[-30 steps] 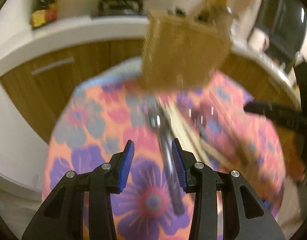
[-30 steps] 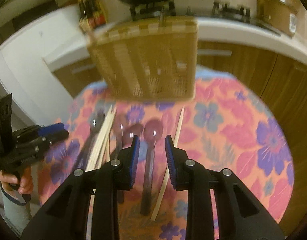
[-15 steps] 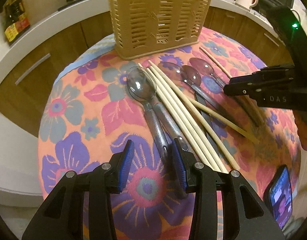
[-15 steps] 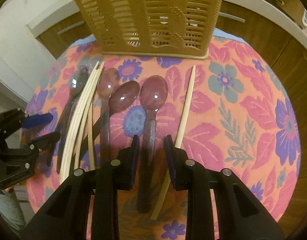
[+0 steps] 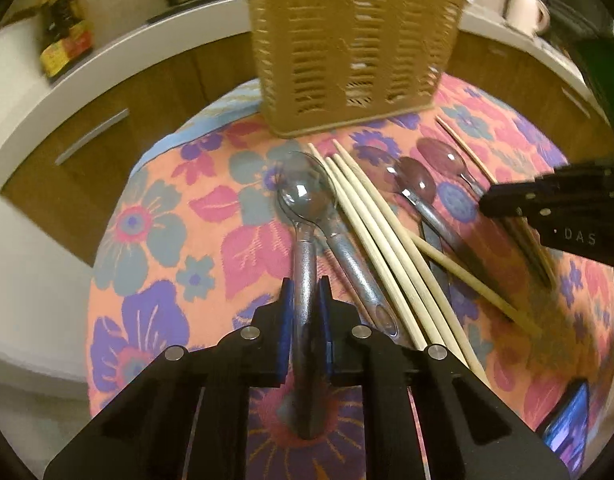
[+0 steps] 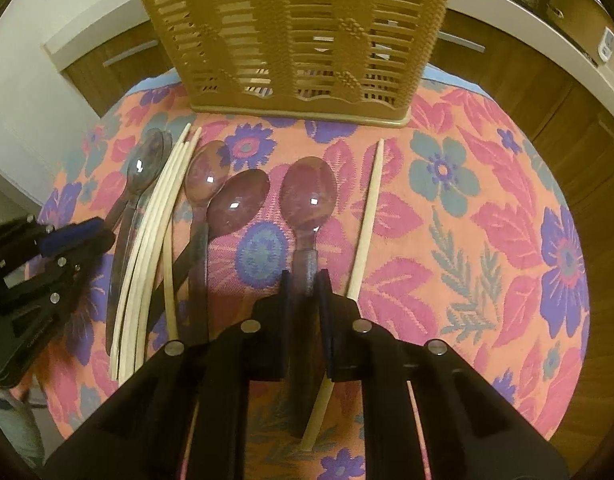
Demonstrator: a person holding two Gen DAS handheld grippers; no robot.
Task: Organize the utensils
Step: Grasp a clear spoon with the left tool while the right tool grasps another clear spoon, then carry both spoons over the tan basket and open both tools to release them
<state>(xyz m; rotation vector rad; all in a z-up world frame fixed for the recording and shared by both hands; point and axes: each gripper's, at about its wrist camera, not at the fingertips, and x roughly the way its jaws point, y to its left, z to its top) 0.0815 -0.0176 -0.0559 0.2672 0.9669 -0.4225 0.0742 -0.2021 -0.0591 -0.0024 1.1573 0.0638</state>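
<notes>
Ahead of both sets of fingers stands the slotted tan utensil basket point(image 6: 295, 36); its contents cannot be made out through the slats. The left gripper point(image 5: 306, 300) is pinched onto the handle of a clear grey spoon point(image 5: 305, 216), just left of the chopsticks point(image 5: 387, 248). The right gripper point(image 6: 305, 292) is clamped on a purple spoon's point(image 6: 309, 196) handle, its end hidden.

- The left gripper point(image 5: 306, 300) is clamped on the handle of a clear grey plastic spoon point(image 5: 305, 216).
- A second grey spoon point(image 5: 357, 276) lies just beside it.
- Pale chopsticks point(image 5: 381, 236) lie right of them.
- A tan slatted basket point(image 5: 347, 44) stands behind, on the floral tablecloth point(image 5: 155, 224).
</notes>
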